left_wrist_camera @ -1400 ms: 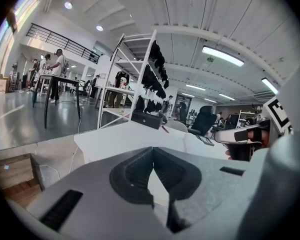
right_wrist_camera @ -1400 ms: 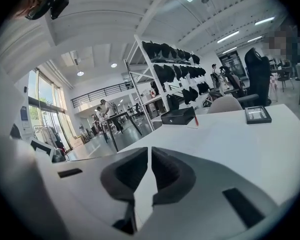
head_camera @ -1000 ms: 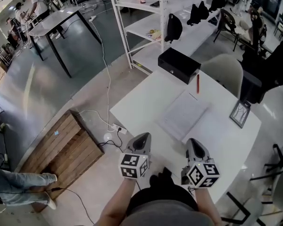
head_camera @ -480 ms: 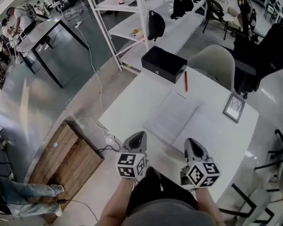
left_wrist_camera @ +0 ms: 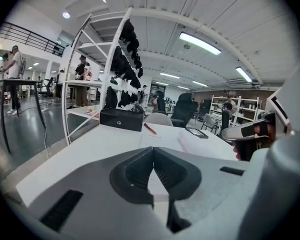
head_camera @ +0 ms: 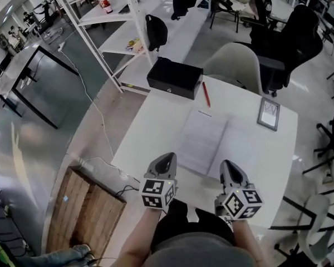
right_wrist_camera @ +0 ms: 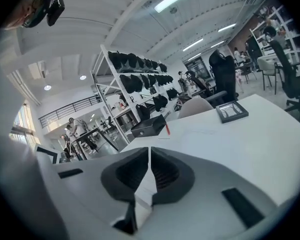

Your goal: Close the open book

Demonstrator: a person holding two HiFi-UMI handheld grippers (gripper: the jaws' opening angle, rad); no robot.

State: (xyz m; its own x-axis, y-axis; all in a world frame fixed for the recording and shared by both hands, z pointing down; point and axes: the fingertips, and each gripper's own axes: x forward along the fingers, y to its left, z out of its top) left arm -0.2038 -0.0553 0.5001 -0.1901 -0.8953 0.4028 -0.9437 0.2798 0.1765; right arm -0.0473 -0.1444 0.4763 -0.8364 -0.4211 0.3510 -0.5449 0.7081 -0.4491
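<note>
The open book (head_camera: 214, 143) lies flat in the middle of the white table (head_camera: 150, 127), both pale pages up. My left gripper (head_camera: 166, 160) hangs over the table's near edge, just short of the book's left page. Its jaws are shut with nothing between them. My right gripper (head_camera: 227, 166) is level with it, in front of the right page, also shut and empty. In the left gripper view the closed left gripper (left_wrist_camera: 153, 149) points at the book (left_wrist_camera: 165, 143). The right gripper (right_wrist_camera: 149, 149) in its own view points across the bare tabletop.
A red pen (head_camera: 206, 94) lies just past the book, and a black box (head_camera: 174, 78) sits at the table's far edge. A framed picture (head_camera: 268, 114) lies at the far right. A pale chair (head_camera: 236, 65) stands behind the table, a wooden pallet (head_camera: 86, 210) on the floor at left.
The view has swung, so the table and book now sit more squarely ahead. The left gripper has come from beside the table's corner to over its near edge; the right has shifted a little.
</note>
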